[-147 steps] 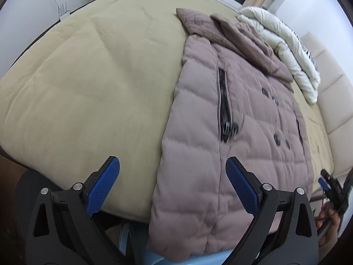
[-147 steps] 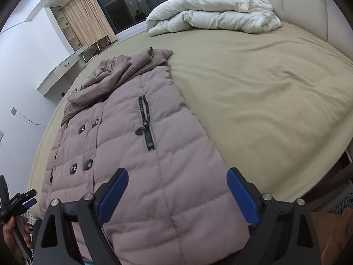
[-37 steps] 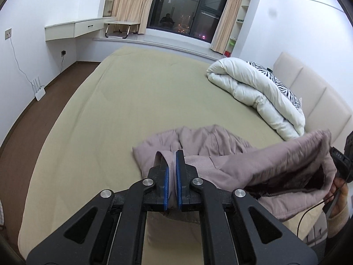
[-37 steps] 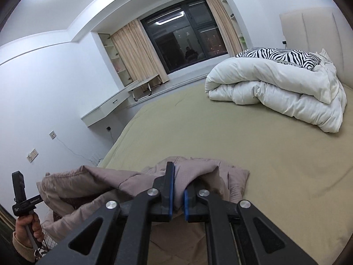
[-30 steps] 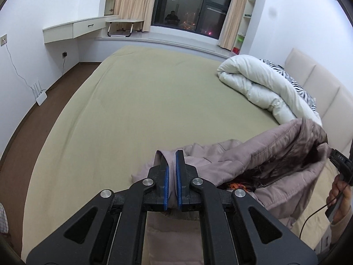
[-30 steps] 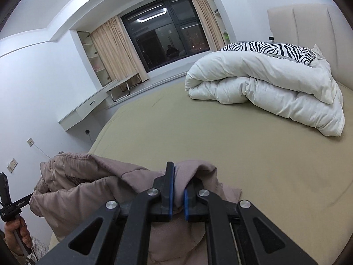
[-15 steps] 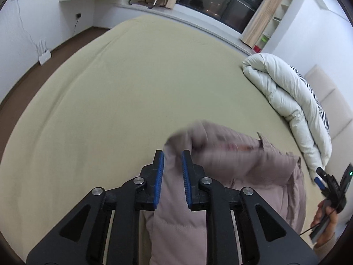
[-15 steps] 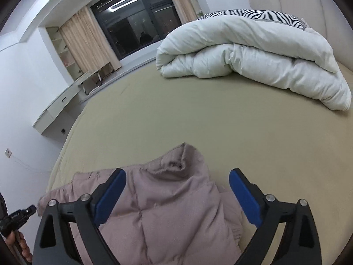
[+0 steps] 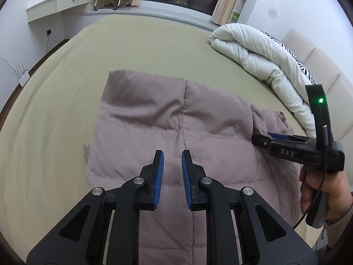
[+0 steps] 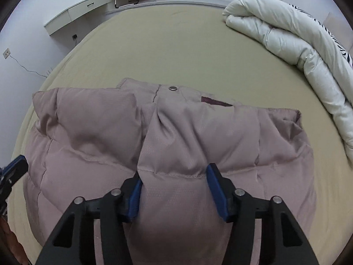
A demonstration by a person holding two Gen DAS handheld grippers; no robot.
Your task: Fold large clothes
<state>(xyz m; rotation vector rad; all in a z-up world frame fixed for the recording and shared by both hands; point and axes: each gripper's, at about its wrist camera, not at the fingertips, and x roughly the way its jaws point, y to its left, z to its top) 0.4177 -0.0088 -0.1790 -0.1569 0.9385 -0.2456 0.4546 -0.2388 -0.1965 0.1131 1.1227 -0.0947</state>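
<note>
My left tongs (image 9: 172, 154) hang over the coat (image 9: 176, 121), tilted down, their blue pads a narrow gap apart with nothing pinched between them; the quilted back panel and its middle seam lie just beyond the tips. The coat is folded over on the bed (image 9: 66, 77), a thick mauve slab with its far edge ahead of the left tongs and a looser bunch of fabric off to their right. There, in the left view, my right hand (image 9: 324, 190) grips the handle of the right tongs, whose black body reaches in level across the coat's right edge. In their own view, my right tongs (image 10: 174, 174) straddle a puffed ridge of the coat (image 10: 176, 137) and the jaws are closing on it; the fabric bulges up between the pads and the left pad seems to touch it, while I cannot tell whether the right one presses. Ahead of them sit a metal snap (image 10: 173, 88) and a dark lining patch (image 10: 215, 101) near the coat's far edge. Beyond and to the right of both tongs lies a rolled white duvet (image 10: 286, 33), well apart from the coat. The left tongs' tip shows at the left rim of the right view.
</note>
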